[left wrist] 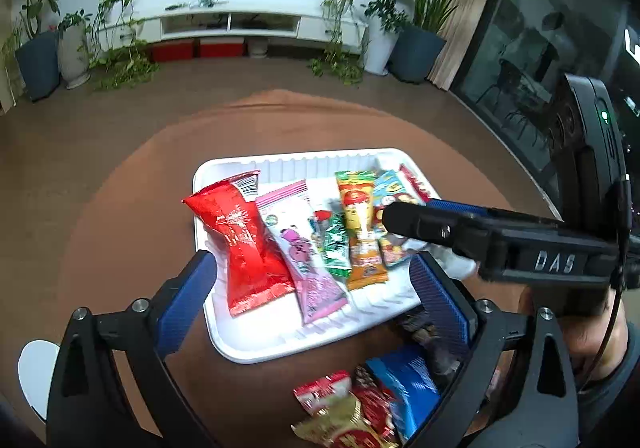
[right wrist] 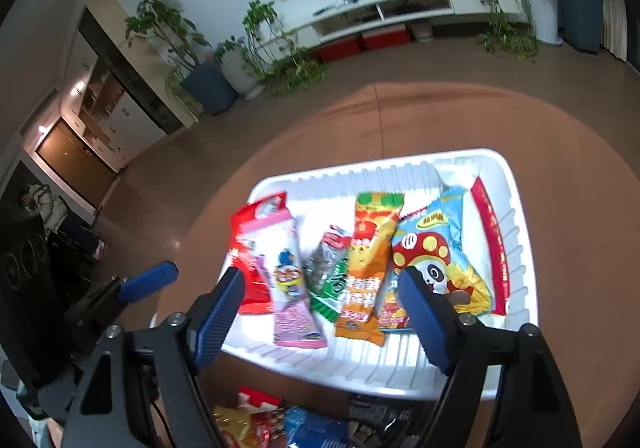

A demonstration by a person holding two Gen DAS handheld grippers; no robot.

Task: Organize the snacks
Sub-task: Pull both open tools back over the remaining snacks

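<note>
1. Six packets are lying side by side in the white tray (right wrist: 520,232), from the red bag (left wrist: 244,244) at its left edge to the mushroom bag (right wrist: 436,260) near its right.
2. Loose snacks (left wrist: 360,404) are waiting on the table off the tray's near edge.
3. Left gripper (left wrist: 316,300) and right gripper (right wrist: 324,312) are both gaping wide, holding nothing.

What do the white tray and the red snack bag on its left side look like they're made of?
The white tray looks like thin moulded plastic or foam, matte, with ribbed walls and rounded corners; which of the two is unclear. The red snack bag looks like glossy foil-type film: it is crinkled, catches bright highlights, and has crimped sealed ends.
</note>
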